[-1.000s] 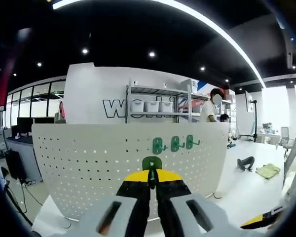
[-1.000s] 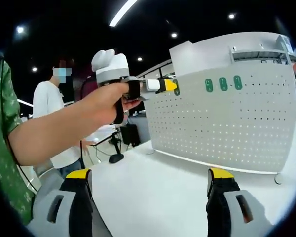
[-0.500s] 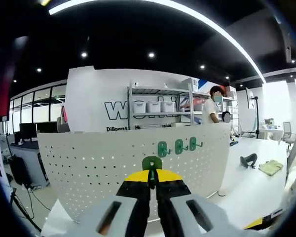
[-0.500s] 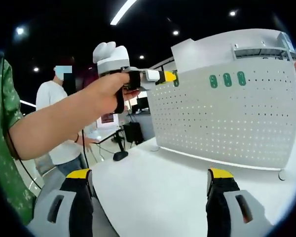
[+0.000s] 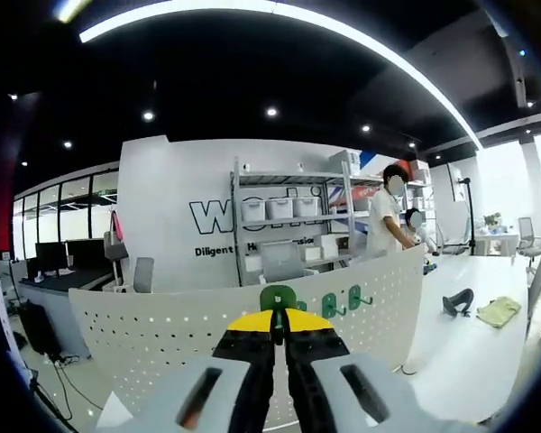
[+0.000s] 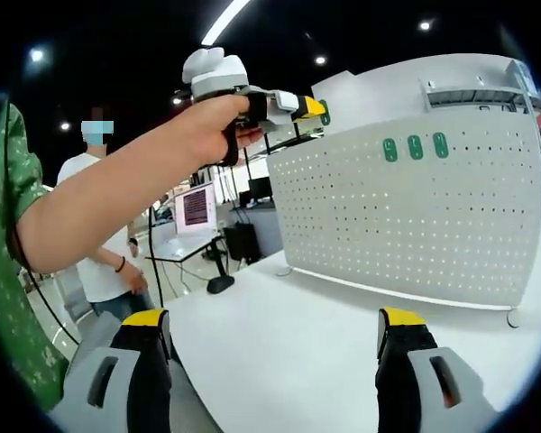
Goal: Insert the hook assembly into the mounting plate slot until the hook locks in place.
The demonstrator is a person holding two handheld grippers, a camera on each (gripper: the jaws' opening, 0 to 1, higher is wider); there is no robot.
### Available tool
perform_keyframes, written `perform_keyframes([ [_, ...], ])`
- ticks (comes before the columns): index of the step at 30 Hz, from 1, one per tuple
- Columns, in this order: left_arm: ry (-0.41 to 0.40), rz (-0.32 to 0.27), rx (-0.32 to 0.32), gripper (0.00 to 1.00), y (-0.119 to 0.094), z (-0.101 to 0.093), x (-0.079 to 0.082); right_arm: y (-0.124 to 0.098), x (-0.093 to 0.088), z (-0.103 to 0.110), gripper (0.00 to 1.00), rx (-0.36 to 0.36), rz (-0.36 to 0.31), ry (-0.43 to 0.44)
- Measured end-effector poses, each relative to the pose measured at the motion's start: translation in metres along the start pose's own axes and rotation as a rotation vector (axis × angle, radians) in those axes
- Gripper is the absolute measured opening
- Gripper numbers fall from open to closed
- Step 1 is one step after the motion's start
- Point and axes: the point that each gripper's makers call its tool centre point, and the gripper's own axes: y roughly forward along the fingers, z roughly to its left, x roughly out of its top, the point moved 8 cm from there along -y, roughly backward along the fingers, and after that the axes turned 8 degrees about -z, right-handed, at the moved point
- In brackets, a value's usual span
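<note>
My left gripper (image 5: 277, 317) is shut on a green hook (image 5: 277, 299), whose top shows above the yellow jaw tips. Beyond and below it stands the white perforated mounting plate (image 5: 162, 325), upright on the table, with three green hooks (image 5: 343, 302) hung on it to the right. In the right gripper view a hand holds the left gripper (image 6: 298, 106) with the green hook (image 6: 325, 112) above the mounting plate's (image 6: 415, 225) upper left corner; whether it touches I cannot tell. The three mounted hooks (image 6: 416, 146) sit along its top. My right gripper (image 6: 275, 338) is open over the table with nothing in it.
The white table (image 6: 288, 352) runs under the plate. A black object (image 5: 455, 300) and a yellow-green cloth (image 5: 498, 309) lie on it at the right. A shelf rack (image 5: 288, 212) and a person (image 5: 388, 216) stand behind; another person (image 6: 95, 234) stands by a monitor (image 6: 197, 206).
The left gripper has risen with the hook, from in front of the plate's upper left part to above its top edge. The right gripper has stayed open and still.
</note>
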Motion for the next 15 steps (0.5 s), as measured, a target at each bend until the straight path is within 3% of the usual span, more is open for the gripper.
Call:
perform_keyframes([
  [15,-0.022,0.000,0.081,0.03,0.024,-0.008,-0.023,-0.004,-0.002,-0.010,0.97,0.003,0.010,0.015],
])
